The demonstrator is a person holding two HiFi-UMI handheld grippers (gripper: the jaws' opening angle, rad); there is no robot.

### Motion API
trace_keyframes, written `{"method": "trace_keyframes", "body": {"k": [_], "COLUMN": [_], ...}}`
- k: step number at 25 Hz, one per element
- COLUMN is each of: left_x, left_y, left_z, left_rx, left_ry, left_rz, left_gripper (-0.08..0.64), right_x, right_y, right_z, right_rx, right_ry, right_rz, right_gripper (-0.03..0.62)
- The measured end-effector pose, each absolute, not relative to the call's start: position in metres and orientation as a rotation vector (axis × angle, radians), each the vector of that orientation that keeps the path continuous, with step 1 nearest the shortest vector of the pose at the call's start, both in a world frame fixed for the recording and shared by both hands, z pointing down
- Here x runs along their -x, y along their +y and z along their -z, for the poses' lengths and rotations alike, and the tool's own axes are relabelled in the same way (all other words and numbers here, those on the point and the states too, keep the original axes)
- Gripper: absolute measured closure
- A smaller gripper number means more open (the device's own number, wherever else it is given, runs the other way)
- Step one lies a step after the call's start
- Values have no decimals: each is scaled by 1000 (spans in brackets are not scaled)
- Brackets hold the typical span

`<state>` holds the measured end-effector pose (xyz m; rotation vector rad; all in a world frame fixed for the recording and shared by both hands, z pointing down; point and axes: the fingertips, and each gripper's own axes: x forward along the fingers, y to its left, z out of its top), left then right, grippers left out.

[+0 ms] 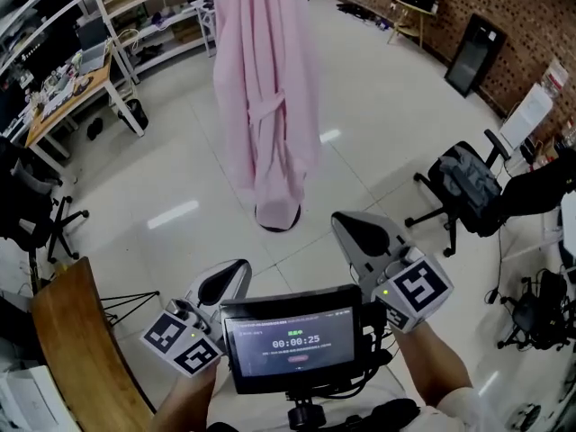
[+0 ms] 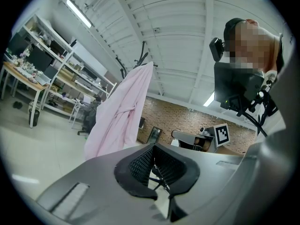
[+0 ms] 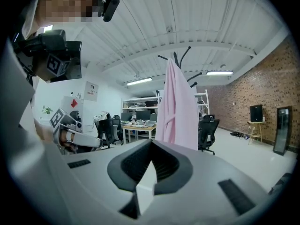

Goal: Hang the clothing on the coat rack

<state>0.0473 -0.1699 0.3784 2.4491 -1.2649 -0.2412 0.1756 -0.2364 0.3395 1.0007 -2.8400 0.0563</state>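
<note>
A long pink robe [image 1: 265,88] hangs down from the coat rack ahead of me, its hem just above the rack's dark base [image 1: 277,219]. The black rack hooks [image 3: 180,57] stick out above the robe [image 3: 178,107] in the right gripper view, and the robe [image 2: 123,111] also fills the middle of the left gripper view. My left gripper [image 1: 220,283] and right gripper [image 1: 358,234] are held low near my body, well short of the robe. Both are shut with nothing between the jaws.
A black office chair [image 1: 463,187] stands to the right, another chair [image 1: 36,214] to the left. A wooden desk [image 1: 67,97] and shelving lie at the far left. A wooden board [image 1: 76,340] leans near my left side. A small screen [image 1: 292,345] sits between the grippers.
</note>
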Motion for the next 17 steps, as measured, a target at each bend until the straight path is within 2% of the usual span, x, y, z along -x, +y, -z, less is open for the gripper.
{"method": "trace_keyframes", "body": {"k": [17], "left_x": [-50], "left_y": [-177], "left_z": [-386], "left_rx": [-2407], "left_ry": [-1259], "left_rz": [215], "left_gripper": [558], "right_x": [-171], "right_y": [-248], "right_z": [-350], "right_rx": [-960], "right_ry": [-2819], "right_rz": [-80], "right_gripper": [586]}}
